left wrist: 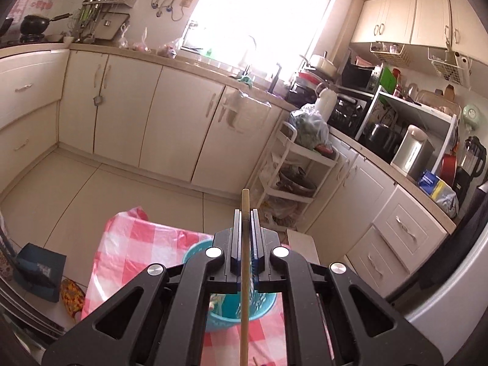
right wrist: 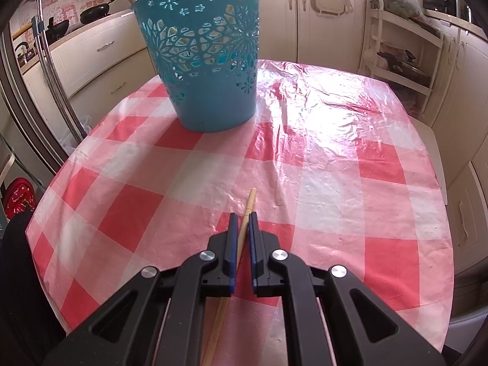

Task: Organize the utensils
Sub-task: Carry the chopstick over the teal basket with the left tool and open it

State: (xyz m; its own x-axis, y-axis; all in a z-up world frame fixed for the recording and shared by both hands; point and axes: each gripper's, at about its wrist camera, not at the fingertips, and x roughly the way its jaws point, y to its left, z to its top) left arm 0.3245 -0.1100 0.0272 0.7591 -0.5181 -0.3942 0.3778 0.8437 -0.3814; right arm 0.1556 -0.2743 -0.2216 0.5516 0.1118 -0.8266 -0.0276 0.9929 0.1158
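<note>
The left gripper (left wrist: 245, 213) pinches a wooden chopstick (left wrist: 244, 289) above the teal basket (left wrist: 195, 251); the right gripper (right wrist: 243, 218) pinches another chopstick (right wrist: 248, 207) low over the checked tablecloth (right wrist: 320, 167). The basket stands at the table's far left.

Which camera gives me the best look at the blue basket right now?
Right wrist view: the blue basket stands whole and upright on the checked tablecloth. The left wrist view shows only parts of it behind the left gripper.

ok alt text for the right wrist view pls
The right gripper is shut on a thin pale wooden stick over a red-and-white checked plastic tablecloth. A perforated turquoise plastic basket stands upright beyond it.
</note>
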